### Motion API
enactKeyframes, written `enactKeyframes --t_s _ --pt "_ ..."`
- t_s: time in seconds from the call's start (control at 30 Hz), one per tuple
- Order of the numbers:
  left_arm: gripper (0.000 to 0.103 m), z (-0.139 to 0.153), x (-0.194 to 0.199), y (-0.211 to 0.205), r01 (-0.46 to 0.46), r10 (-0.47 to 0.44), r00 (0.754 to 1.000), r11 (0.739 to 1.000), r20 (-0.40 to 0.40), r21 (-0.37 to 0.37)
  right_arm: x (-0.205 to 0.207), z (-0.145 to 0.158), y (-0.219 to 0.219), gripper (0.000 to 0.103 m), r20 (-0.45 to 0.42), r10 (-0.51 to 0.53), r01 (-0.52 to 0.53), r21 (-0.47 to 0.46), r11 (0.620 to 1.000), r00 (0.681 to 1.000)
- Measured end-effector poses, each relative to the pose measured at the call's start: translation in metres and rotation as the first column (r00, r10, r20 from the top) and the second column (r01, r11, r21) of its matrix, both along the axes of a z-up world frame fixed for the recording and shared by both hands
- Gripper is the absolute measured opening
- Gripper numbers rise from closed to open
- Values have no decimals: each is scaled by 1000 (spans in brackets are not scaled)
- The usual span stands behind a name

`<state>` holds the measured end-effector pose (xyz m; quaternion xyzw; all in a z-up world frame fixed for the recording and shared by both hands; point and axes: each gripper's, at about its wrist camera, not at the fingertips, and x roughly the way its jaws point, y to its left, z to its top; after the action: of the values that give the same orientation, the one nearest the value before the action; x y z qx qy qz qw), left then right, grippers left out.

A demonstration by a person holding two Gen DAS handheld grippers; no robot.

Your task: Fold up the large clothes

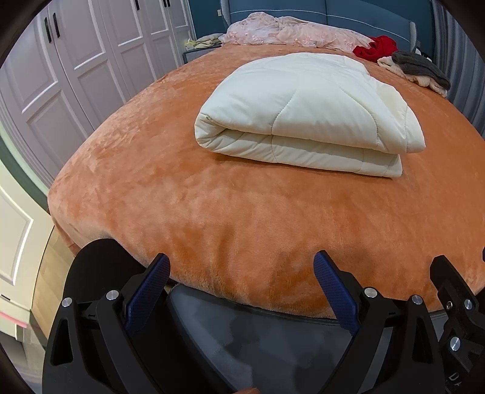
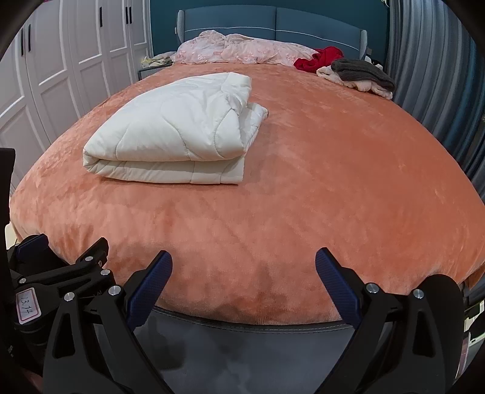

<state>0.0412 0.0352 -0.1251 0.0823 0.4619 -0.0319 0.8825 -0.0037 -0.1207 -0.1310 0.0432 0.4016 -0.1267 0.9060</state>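
the cream quilt [image 1: 306, 118] lies folded mid-bed on the orange blanket [image 1: 212, 218]; left gripper [image 1: 241, 291] and right gripper [image 2: 244, 288] hang back, jaws spread, empty. best to square its loose right edge gently.

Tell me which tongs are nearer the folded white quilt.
Left, slightly. The quilt lies ahead of the left tongs, just right of centre; from the right tongs it sits further left. Both open.

Orange bedspread [image 1: 182, 206], white wardrobe doors [image 1: 91, 60], blue headboard [image 2: 272, 21], grey curtain [image 2: 430, 75].
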Motion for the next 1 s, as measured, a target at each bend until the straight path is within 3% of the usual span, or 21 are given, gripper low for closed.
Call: enactKeyframes --t_s 1.0 --pt "91 2 -1 1 -4 4 1000 1000 12 -1 0 0 1 93 4 1 -1 2 1000 1000"
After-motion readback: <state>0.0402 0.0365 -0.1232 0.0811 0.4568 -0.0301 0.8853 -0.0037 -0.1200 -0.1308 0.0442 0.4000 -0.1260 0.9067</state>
